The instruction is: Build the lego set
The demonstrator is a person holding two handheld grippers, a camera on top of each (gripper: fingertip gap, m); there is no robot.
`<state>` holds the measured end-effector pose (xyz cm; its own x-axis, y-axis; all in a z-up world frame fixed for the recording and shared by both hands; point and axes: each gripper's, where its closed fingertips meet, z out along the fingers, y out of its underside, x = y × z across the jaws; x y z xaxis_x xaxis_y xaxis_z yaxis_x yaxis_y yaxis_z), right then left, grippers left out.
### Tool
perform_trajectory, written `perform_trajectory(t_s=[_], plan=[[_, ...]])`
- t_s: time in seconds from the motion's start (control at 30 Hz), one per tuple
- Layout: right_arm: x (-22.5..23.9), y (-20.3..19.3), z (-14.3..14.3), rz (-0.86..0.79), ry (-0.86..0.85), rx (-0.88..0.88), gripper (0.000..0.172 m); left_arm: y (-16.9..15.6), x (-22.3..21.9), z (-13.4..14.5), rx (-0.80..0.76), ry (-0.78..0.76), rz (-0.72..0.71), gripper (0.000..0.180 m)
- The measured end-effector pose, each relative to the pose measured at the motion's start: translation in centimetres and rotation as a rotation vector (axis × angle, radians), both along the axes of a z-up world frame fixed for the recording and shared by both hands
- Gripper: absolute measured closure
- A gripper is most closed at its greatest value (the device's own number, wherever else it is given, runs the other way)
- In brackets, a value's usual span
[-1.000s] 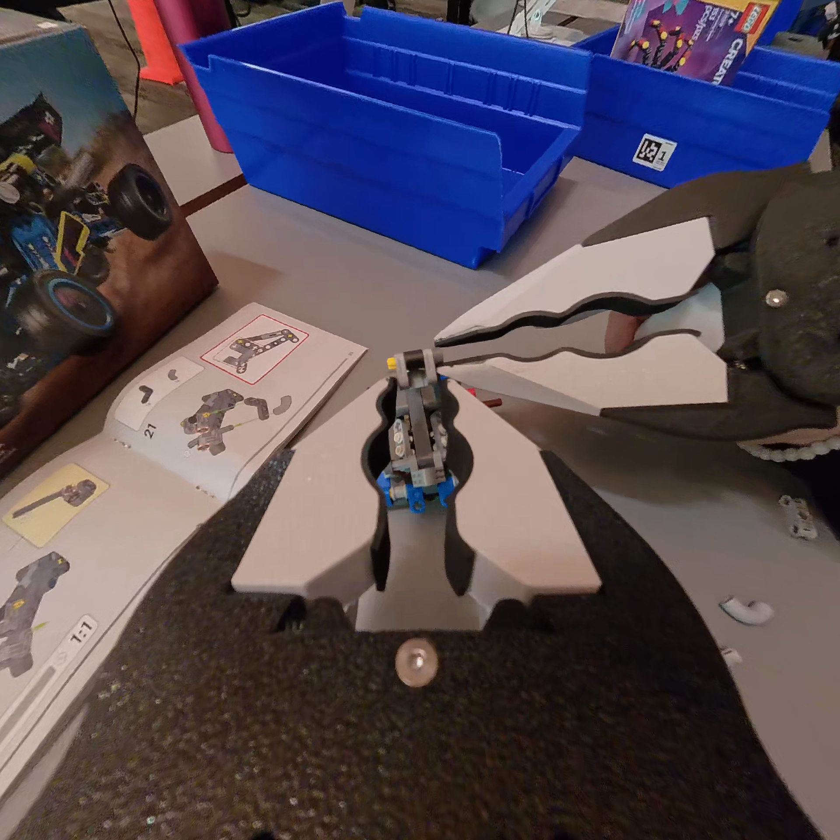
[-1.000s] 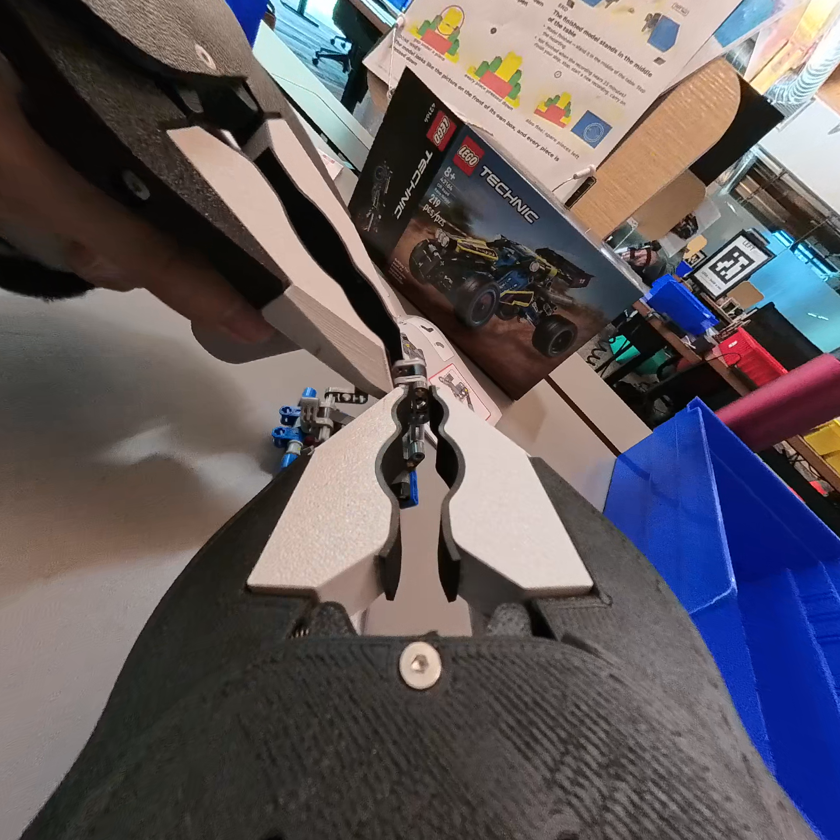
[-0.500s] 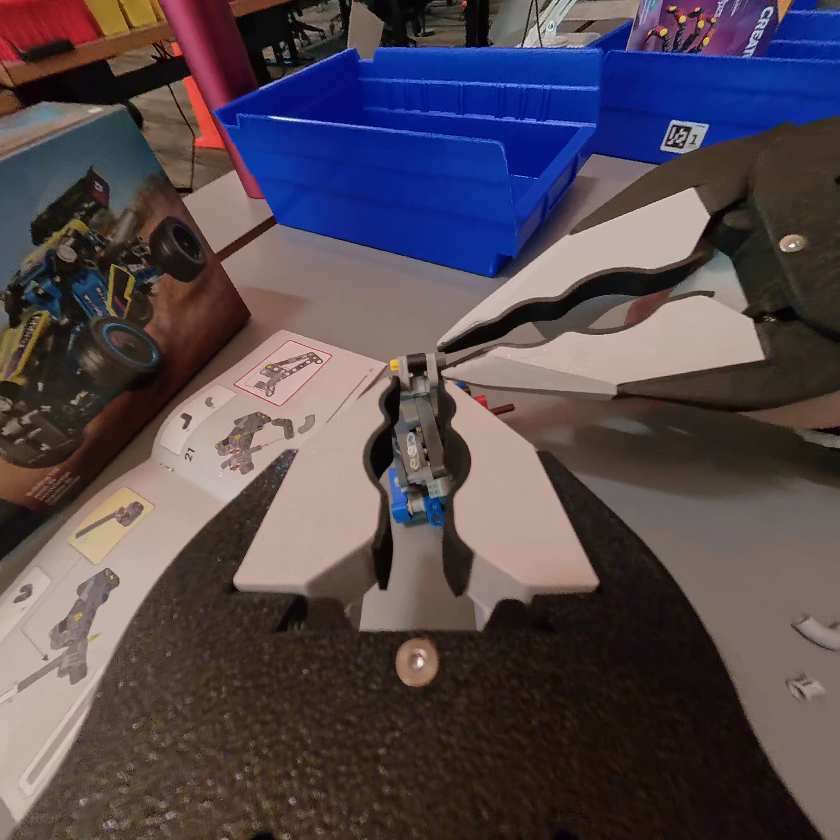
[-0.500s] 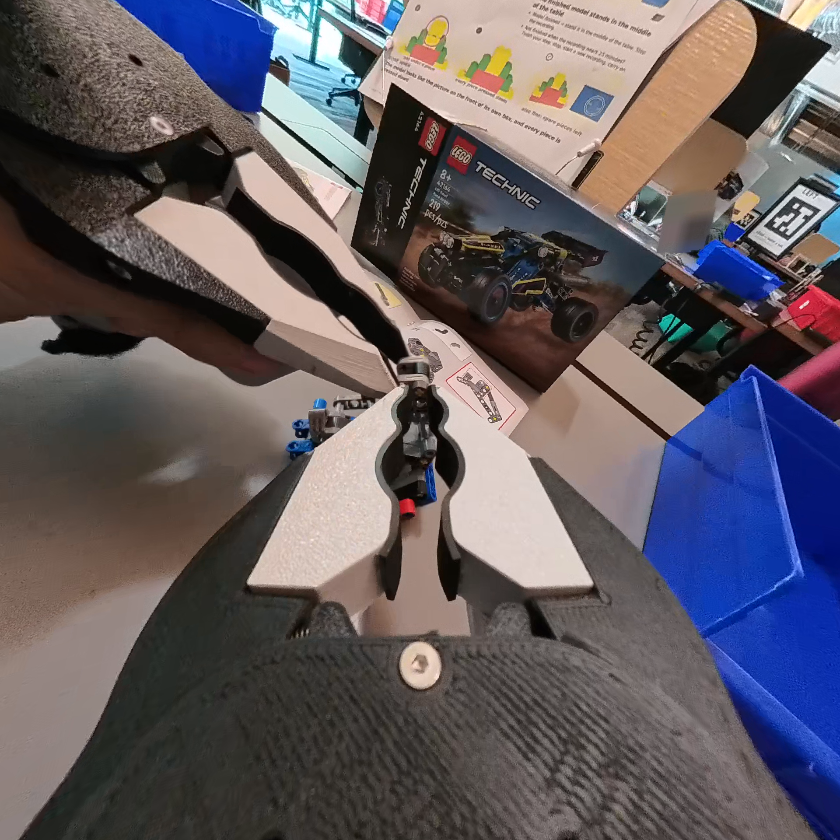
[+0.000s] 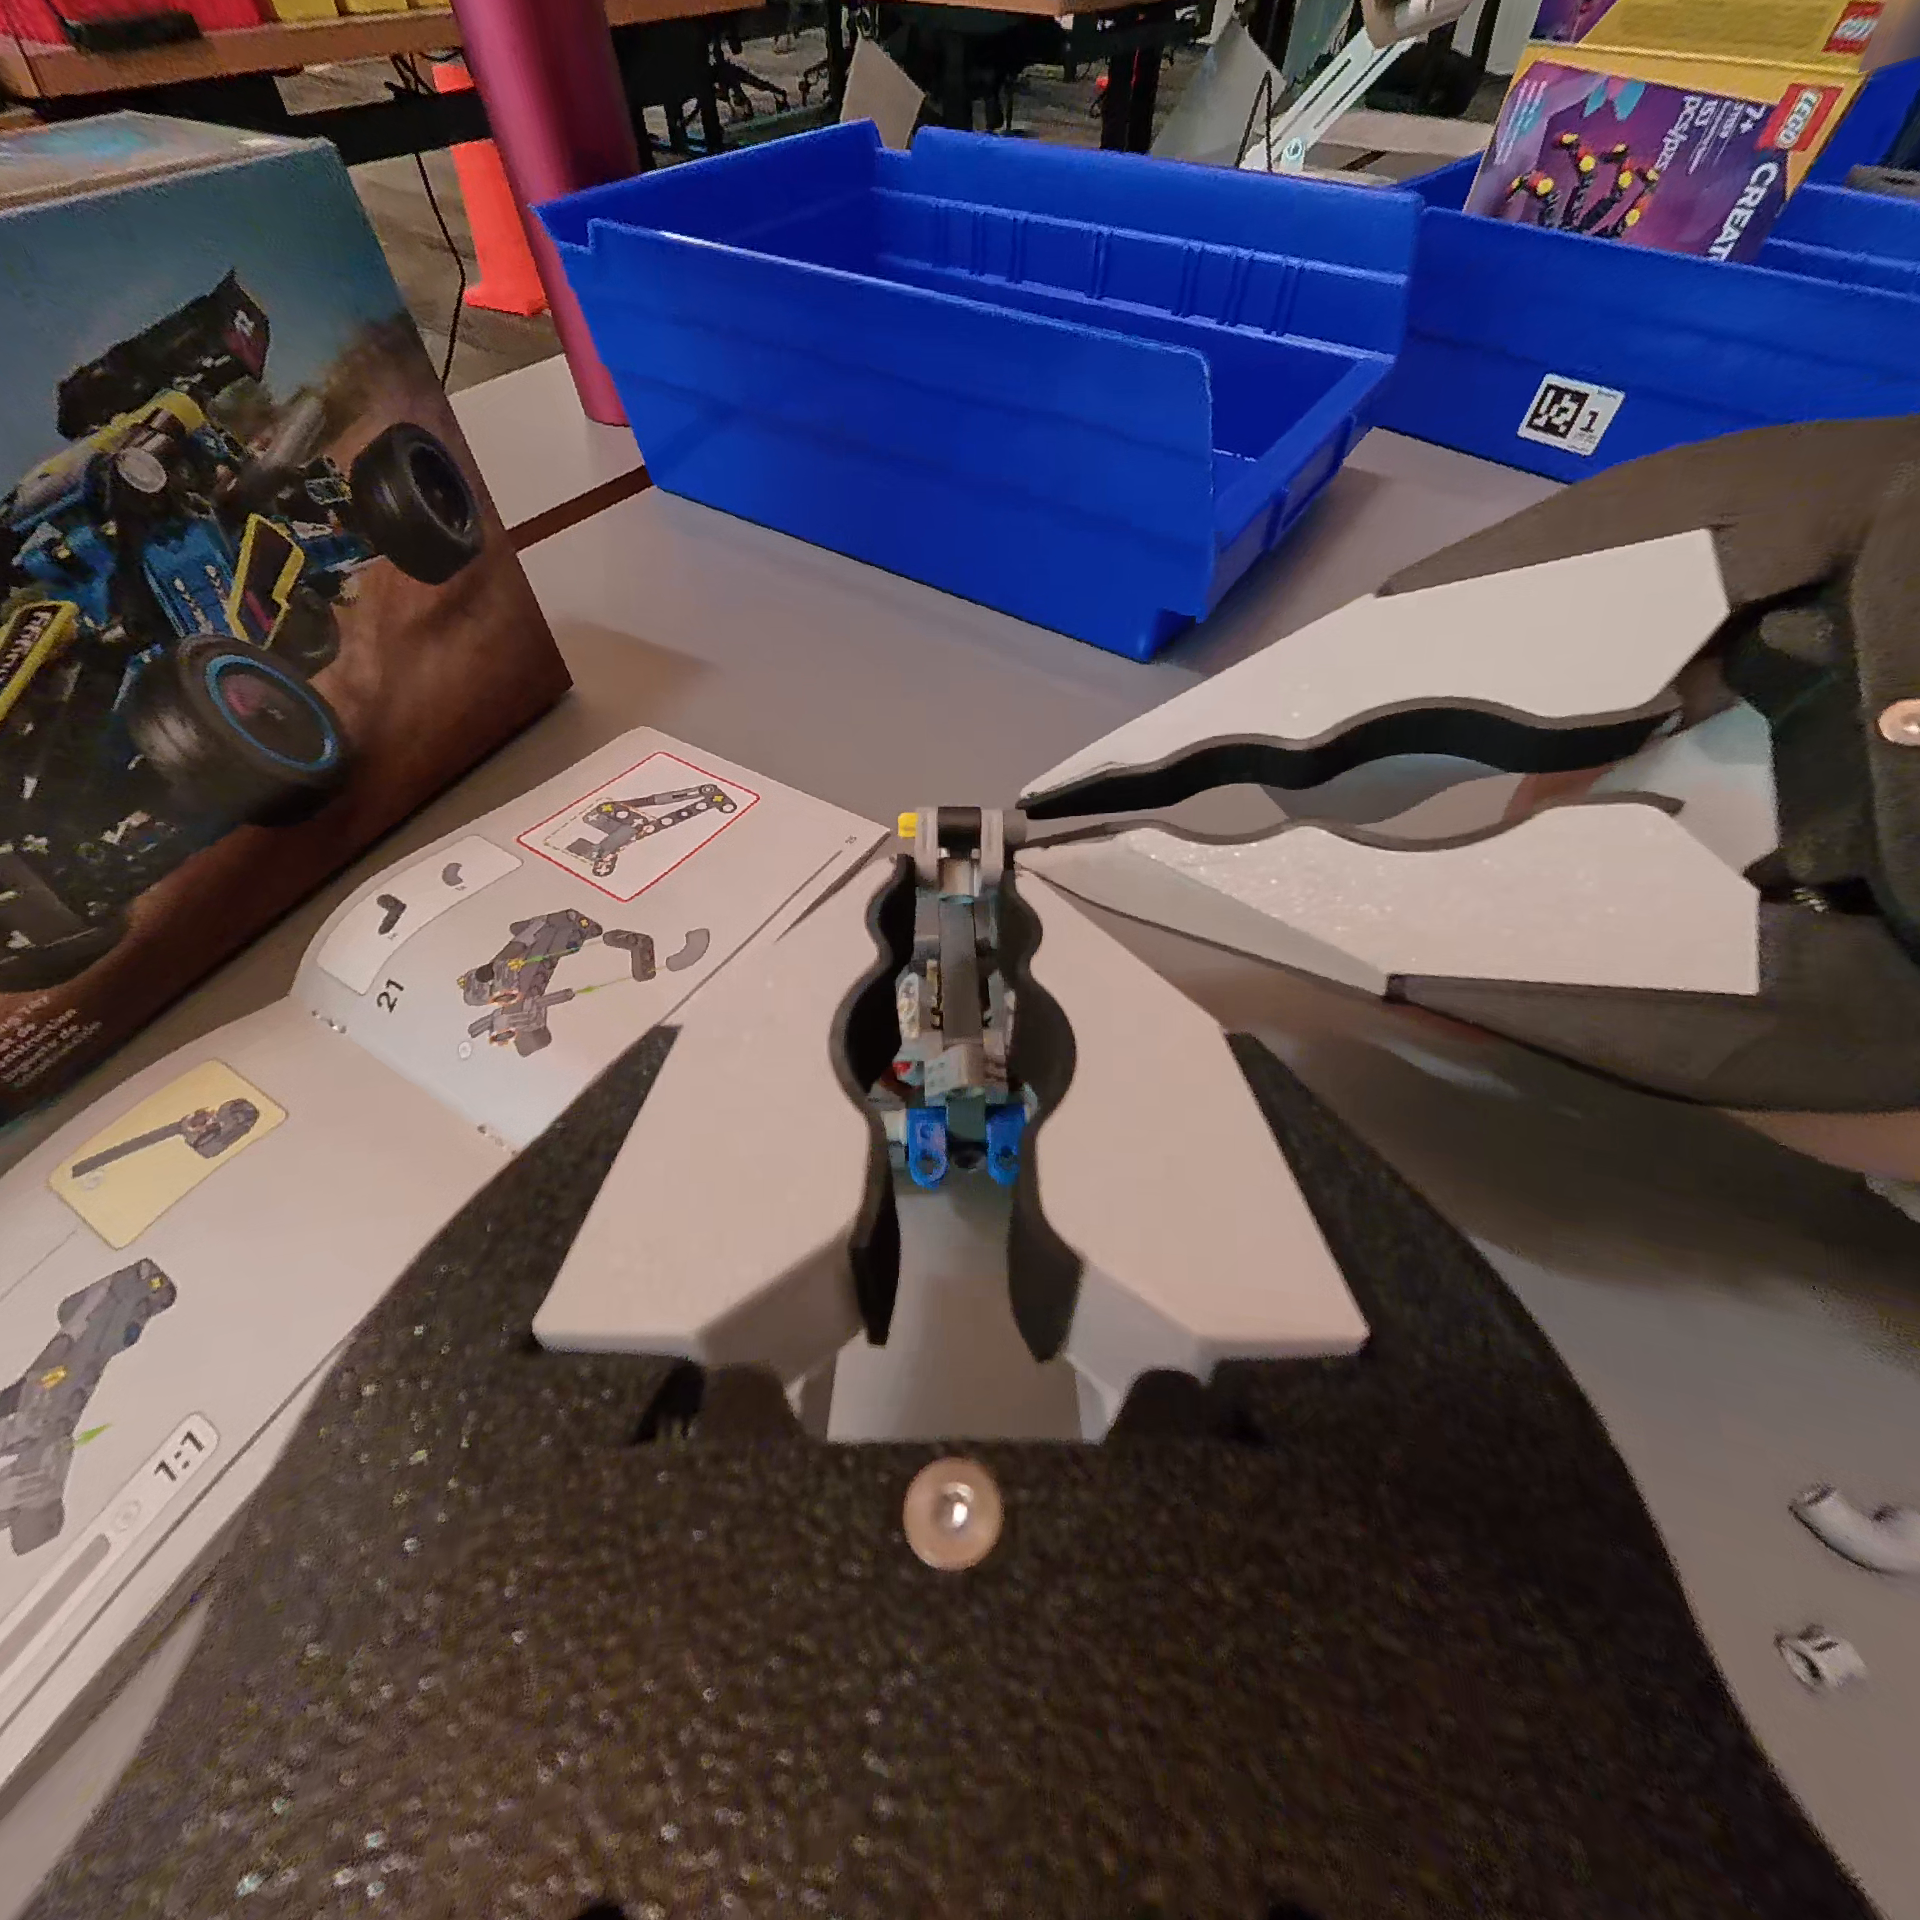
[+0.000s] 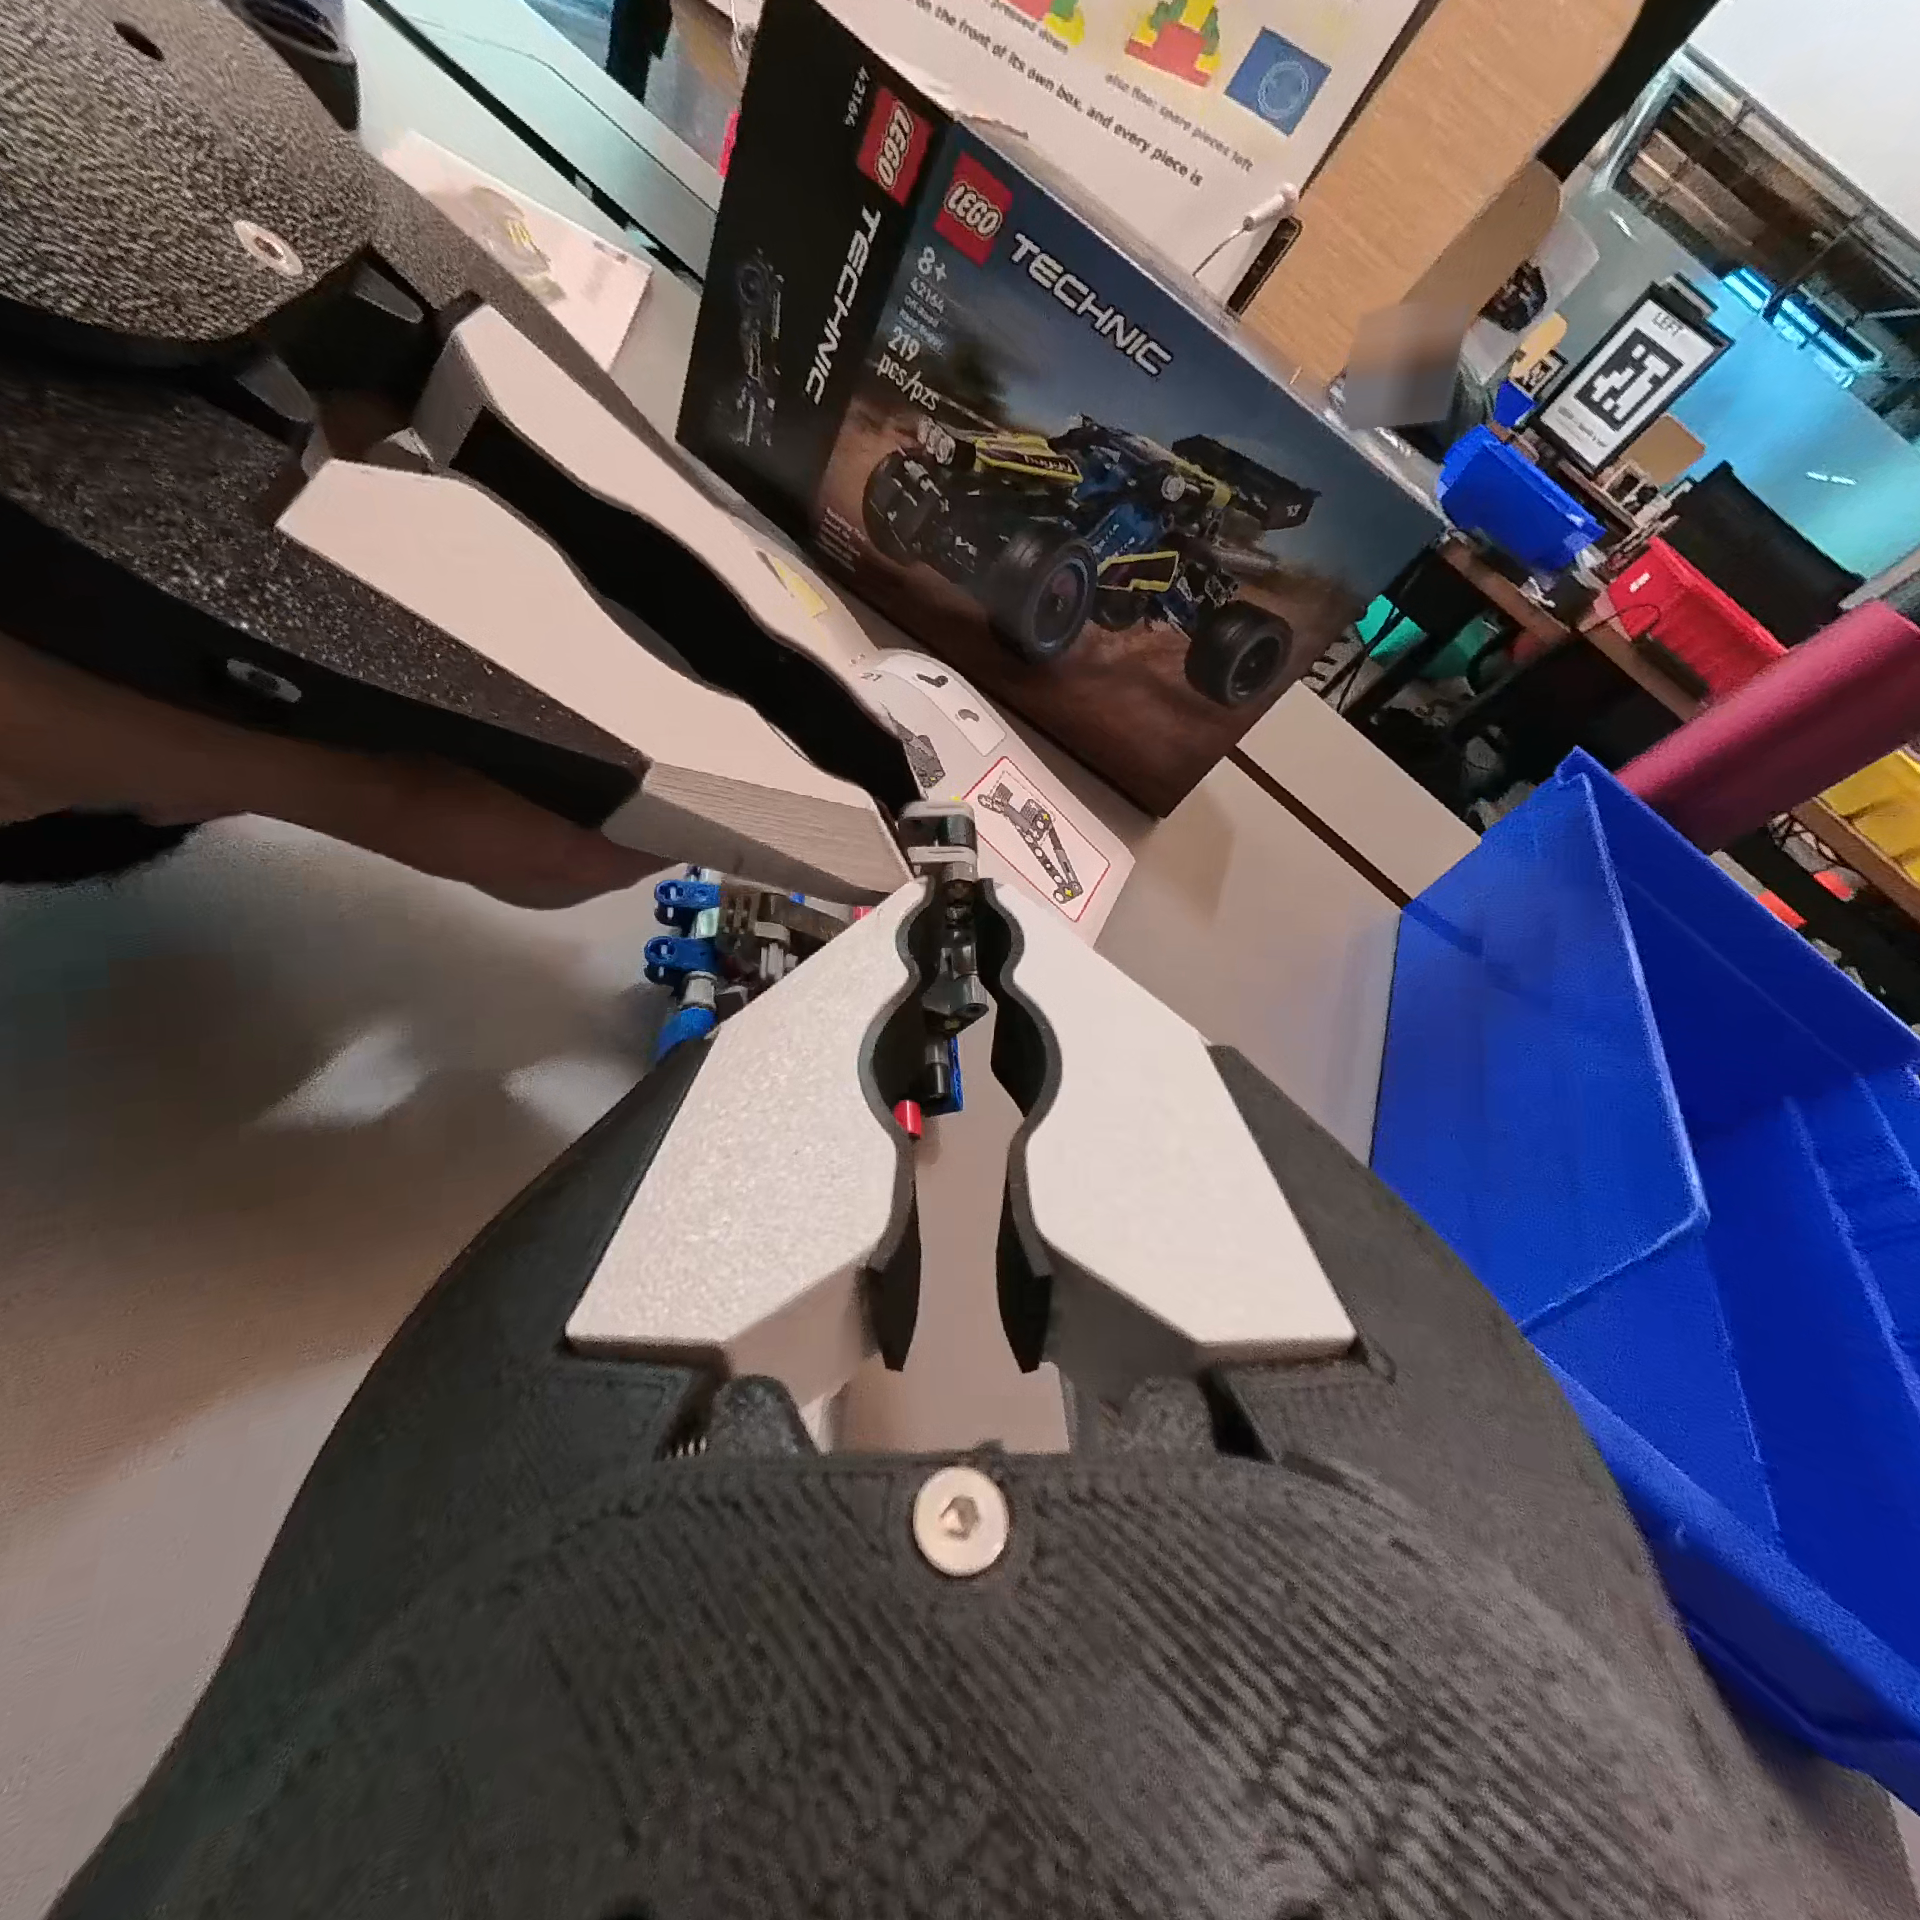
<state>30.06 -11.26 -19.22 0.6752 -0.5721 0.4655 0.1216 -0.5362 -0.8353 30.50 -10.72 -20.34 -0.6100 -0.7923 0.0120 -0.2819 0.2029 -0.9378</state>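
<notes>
— Where does my left camera sit?

— On my left gripper (image 5: 956, 894), looking forward and down along my fingers at the grey table (image 5: 831, 665). It is very close. The blue bin (image 5: 935, 416) stands ahead, the toy box (image 5: 208, 499) to the left.

— And my right camera?

— On my right gripper (image 6: 951, 894), low and tilted, looking up across the table.

— What do both see?

— The small brick model (image 5: 956, 997), the open booklet (image 5: 582, 935), the toy box, the bin, and the other gripper coming in from the side.

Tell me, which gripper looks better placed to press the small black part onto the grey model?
Probably the right gripper: its jaws are shut on the black part, already at the top of the grey model. The left gripper is clamping that model.
</notes>
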Motion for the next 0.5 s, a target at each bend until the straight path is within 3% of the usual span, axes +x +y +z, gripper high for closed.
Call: perform_trajectory(t_s=[0.1, 0.17, 0.3, 0.33, 0.37, 0.5], plan=[[-0.4, -0.2, -0.1, 0.005, -0.009, -0.03, 0.172, 2.0, 1.2, 0.6, 0.011, -0.04, 0.093, 0.168], [-0.7, -0.3, 0.1, 0.009, -0.029, -0.022, 0.172, 1.9, 1.0, 1.5, -0.104, 0.018, 0.03, 0.168], [-0.8, 0.3, 0.8, 0.063, -0.026, 0.08, 0.17, 0.7, 0.1, 1.8, -0.049, -0.031, -0.01, 0.168], [-0.6, 0.2, 1.2, 0.06, -0.008, 0.144, 0.157, 0.6, 0.1, 1.5, -0.038, -0.033, -0.012, 0.168], [-0.5, -0.1, 1.4, 0.054, 0.013, 0.187, 0.16, 0.6, 0.0, 1.2, -0.031, -0.026, -0.018, 0.168], [-0.5, 0.0, 0.7, 0.118, 0.083, 0.196, 0.157, 0.3, -0.3, 0.7, -0.055, 0.006, -0.041, 0.168]])
